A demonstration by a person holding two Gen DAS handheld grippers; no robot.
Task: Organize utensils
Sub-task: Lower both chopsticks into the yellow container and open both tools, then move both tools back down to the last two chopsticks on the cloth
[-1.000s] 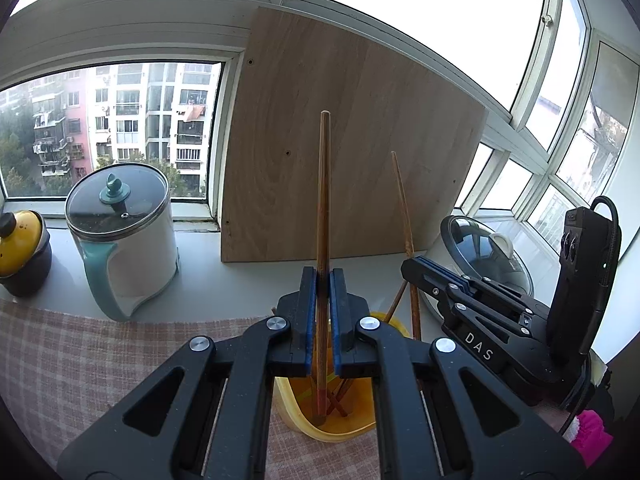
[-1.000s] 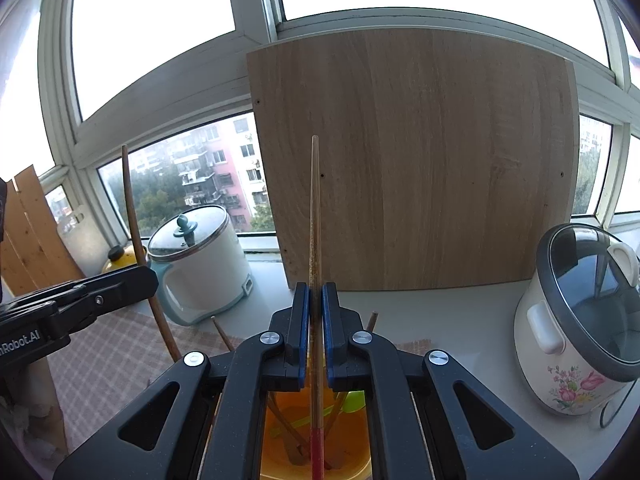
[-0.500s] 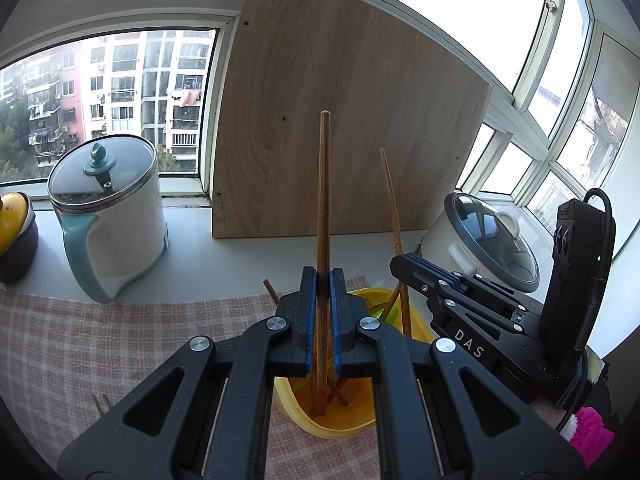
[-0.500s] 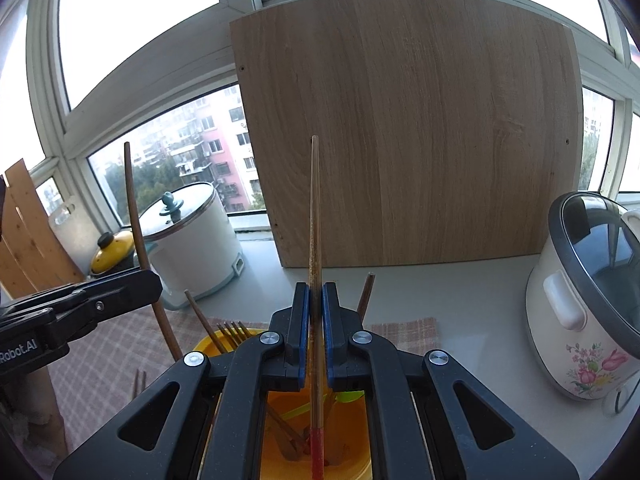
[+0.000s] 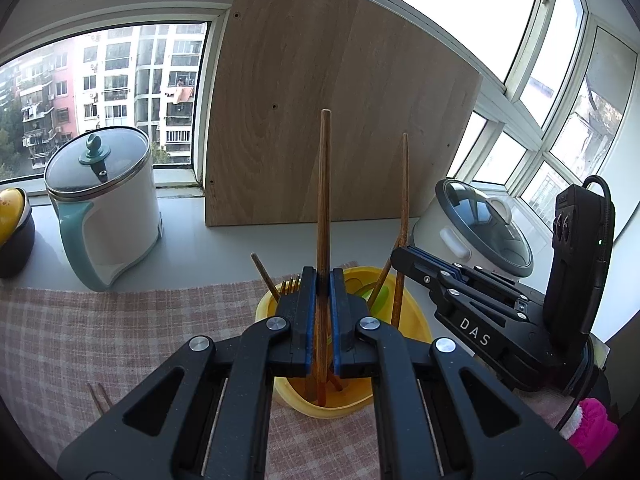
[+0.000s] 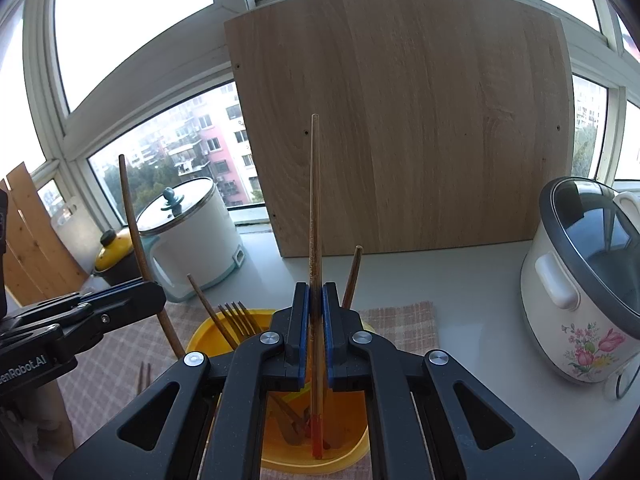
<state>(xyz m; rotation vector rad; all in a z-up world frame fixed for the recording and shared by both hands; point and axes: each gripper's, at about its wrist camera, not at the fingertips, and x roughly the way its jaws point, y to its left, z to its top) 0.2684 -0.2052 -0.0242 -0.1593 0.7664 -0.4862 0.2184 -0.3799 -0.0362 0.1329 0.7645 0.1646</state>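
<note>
A yellow holder (image 5: 416, 320) (image 6: 200, 340) stands on the checked cloth with a fork (image 6: 236, 312), wooden sticks and a green utensil (image 5: 378, 294) in it. My left gripper (image 5: 323, 276) is shut on a dark wooden chopstick (image 5: 324, 184), upright, its lower end inside the holder. My right gripper (image 6: 315, 292) is shut on a lighter chopstick (image 6: 315, 200) with a red tip (image 6: 317, 436), also upright with the tip down in the holder. Each gripper shows in the other's view: the right one (image 5: 404, 258), the left one (image 6: 154, 296).
A white kettle with a teal handle (image 5: 104, 208) and a yellow pot (image 5: 10, 216) stand at the left. A flowered rice cooker (image 6: 580, 288) stands at the right. A wooden board (image 6: 400, 120) leans on the window. A small fork (image 5: 98, 396) lies on the cloth.
Both grippers have tilted down and come lower over the holder, so the chopstick ends sit deeper in it. Both stay shut on their chopsticks.
</note>
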